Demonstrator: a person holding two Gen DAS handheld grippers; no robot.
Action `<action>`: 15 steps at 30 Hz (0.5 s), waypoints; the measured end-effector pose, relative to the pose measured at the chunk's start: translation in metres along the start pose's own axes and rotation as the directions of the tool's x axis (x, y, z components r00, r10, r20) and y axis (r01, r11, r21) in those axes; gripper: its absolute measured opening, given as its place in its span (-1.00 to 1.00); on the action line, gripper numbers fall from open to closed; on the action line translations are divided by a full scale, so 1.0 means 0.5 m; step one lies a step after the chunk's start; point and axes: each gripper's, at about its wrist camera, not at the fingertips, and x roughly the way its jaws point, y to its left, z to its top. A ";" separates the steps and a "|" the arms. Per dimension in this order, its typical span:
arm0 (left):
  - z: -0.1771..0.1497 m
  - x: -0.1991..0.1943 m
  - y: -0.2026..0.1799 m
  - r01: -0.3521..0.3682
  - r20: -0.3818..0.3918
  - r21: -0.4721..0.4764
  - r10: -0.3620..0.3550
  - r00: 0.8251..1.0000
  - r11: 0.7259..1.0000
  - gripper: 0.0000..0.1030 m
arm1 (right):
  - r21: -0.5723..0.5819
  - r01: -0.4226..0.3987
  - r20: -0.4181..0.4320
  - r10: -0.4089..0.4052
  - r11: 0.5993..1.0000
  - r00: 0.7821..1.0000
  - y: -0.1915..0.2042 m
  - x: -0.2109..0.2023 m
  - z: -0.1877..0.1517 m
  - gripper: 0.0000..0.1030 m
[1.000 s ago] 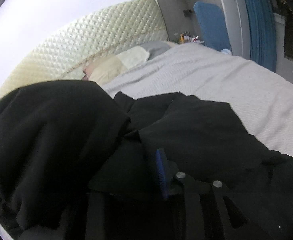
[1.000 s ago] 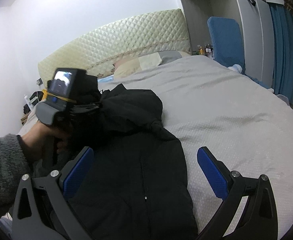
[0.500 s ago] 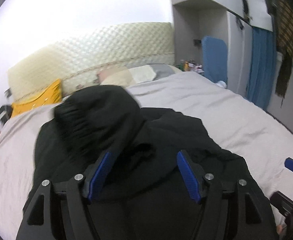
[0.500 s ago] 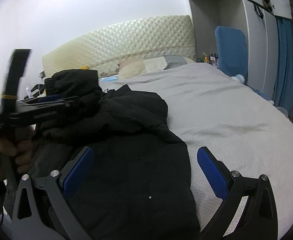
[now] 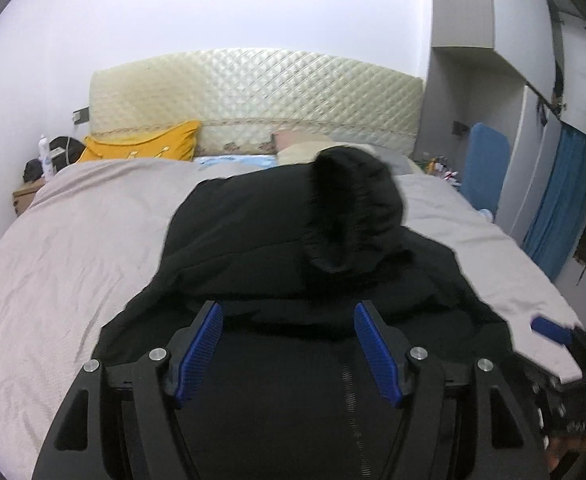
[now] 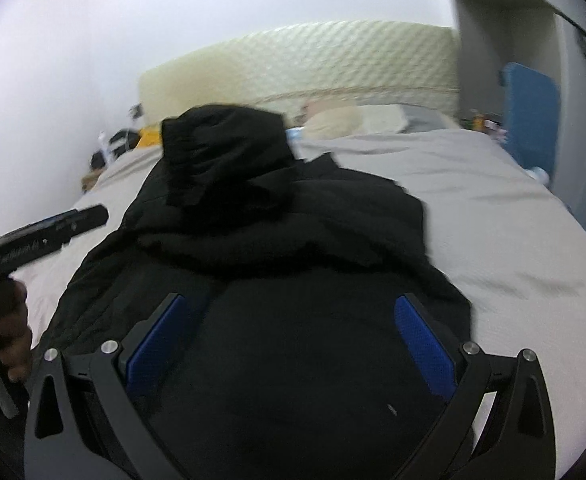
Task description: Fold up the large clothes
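- Left gripper [image 5: 289, 346]: blue-padded jaws, having just opened, stand apart with nothing between them; only black cloth lies below.
- Right gripper [image 6: 293, 340]: jaws spread wide, empty, poised over the same cloth without pinching it.
- Large black padded jacket [image 5: 293, 248]: spread on the bed under both grippers, its zip running toward the left camera, and a cuffed sleeve [image 5: 349, 216] thrown across the upper part in a bunched hump.
- Wide bed with pale grey cover [image 5: 65, 248]: carries the jacket near the middle, bare cover on either side.
- Person's hand [image 6: 9, 332]: wraps the left gripper's handle at the left edge of the right view.
- Cream quilted headboard [image 5: 253, 96]: behind, with a yellow pillow [image 5: 145, 148] against it.
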 end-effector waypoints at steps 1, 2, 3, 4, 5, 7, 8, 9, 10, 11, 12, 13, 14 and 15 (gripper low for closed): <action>-0.004 0.002 0.013 -0.001 -0.001 -0.001 0.001 1.000 1.000 0.32 | -0.019 -0.021 -0.008 0.021 1.000 1.000 0.015 0.023 0.014 0.99; -0.006 0.005 0.026 -0.002 -0.001 -0.001 0.002 1.000 1.000 0.32 | -0.041 -0.049 -0.019 0.048 0.998 0.999 0.036 0.053 0.030 0.99; -0.008 0.009 0.036 -0.005 0.000 -0.003 0.005 1.000 1.000 0.32 | -0.059 -0.058 -0.026 0.057 0.997 0.998 0.055 0.074 0.037 0.99; -0.010 0.014 0.051 -0.010 0.002 -0.012 0.010 1.000 1.000 0.32 | -0.092 -0.059 -0.030 0.057 0.994 0.998 0.076 0.098 0.049 0.99; -0.012 0.019 0.063 -0.010 -0.001 -0.024 0.010 1.000 1.000 0.32 | -0.124 -0.056 -0.025 0.054 0.991 0.998 0.094 0.115 0.056 0.99; -0.015 0.027 0.094 0.002 -0.011 -0.073 -0.003 1.000 0.997 0.32 | -0.190 -0.040 0.014 0.043 0.981 0.999 0.132 0.153 0.076 0.99; -0.017 0.029 0.105 0.009 -0.013 -0.093 -0.010 1.000 0.996 0.32 | -0.216 -0.022 0.034 0.031 0.976 0.999 0.150 0.177 0.085 0.99; -0.019 0.033 0.118 0.015 -0.015 -0.111 -0.017 1.000 0.994 0.32 | -0.233 -0.004 0.045 0.015 0.972 0.999 0.161 0.193 0.091 0.99; -0.019 0.037 0.128 0.017 -0.017 -0.124 -0.020 1.000 0.992 0.32 | -0.259 0.026 0.054 -0.012 0.965 0.998 0.175 0.215 0.097 0.99; -0.021 0.043 0.136 0.016 -0.019 -0.132 -0.019 1.000 0.991 0.32 | -0.284 0.056 0.058 -0.041 0.957 0.997 0.188 0.236 0.102 0.99; -0.022 0.046 0.143 0.013 -0.021 -0.138 -0.016 1.000 0.990 0.32 | -0.316 0.087 0.063 -0.071 0.945 0.996 0.202 0.259 0.107 0.98; -0.024 0.050 0.148 0.011 -0.023 -0.145 -0.014 1.000 0.989 0.32 | -0.346 0.111 0.069 -0.093 0.932 0.993 0.213 0.278 0.111 0.97; -0.025 0.057 0.153 0.011 -0.028 -0.156 -0.015 1.000 0.988 0.32 | -0.375 0.132 0.077 -0.111 0.918 0.991 0.224 0.293 0.115 0.92; -0.027 0.062 0.157 0.013 -0.033 -0.165 -0.019 0.999 0.986 0.32 | -0.409 0.162 0.088 -0.138 0.898 0.987 0.236 0.308 0.119 0.81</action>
